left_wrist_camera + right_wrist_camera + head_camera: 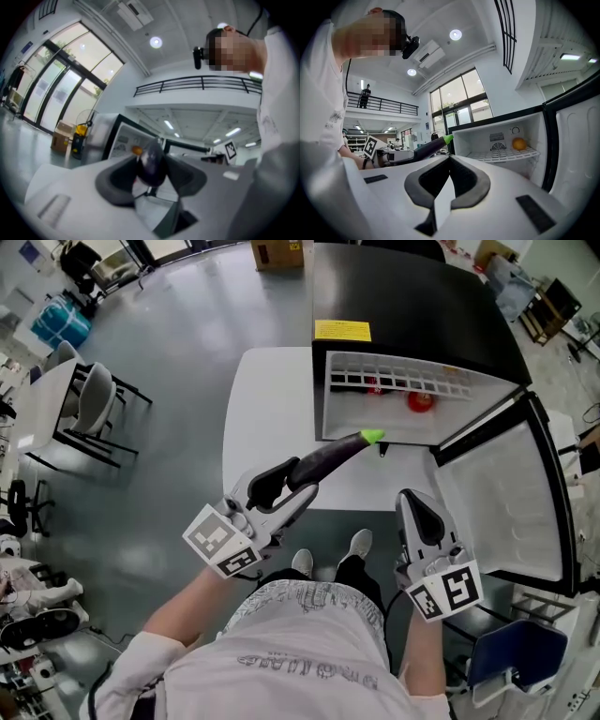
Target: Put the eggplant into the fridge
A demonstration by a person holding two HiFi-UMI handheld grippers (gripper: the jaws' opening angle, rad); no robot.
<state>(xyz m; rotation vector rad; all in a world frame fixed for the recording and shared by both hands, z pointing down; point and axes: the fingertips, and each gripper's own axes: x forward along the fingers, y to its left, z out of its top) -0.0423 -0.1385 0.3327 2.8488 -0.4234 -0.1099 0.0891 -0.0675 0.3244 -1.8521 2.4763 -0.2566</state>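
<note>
While the left gripper (287, 491) points level toward the small black fridge (412, 296), its jaws are clamped around the thick end of the long dark-purple eggplant (330, 457). The eggplant's green stem tip reaches the lower front edge of the fridge's white interior; the vegetable is not inside. The fridge's white-lined door (506, 493) stands swung wide to the right. A round orange fruit (419, 401) rests on the white wire shelf (394, 381) inside. The right gripper (419, 507) hangs beside the left one, near the open door, its jaw tips drawn together with nothing between them. Both grippers are held above the near edge of the white table (267, 409).
</note>
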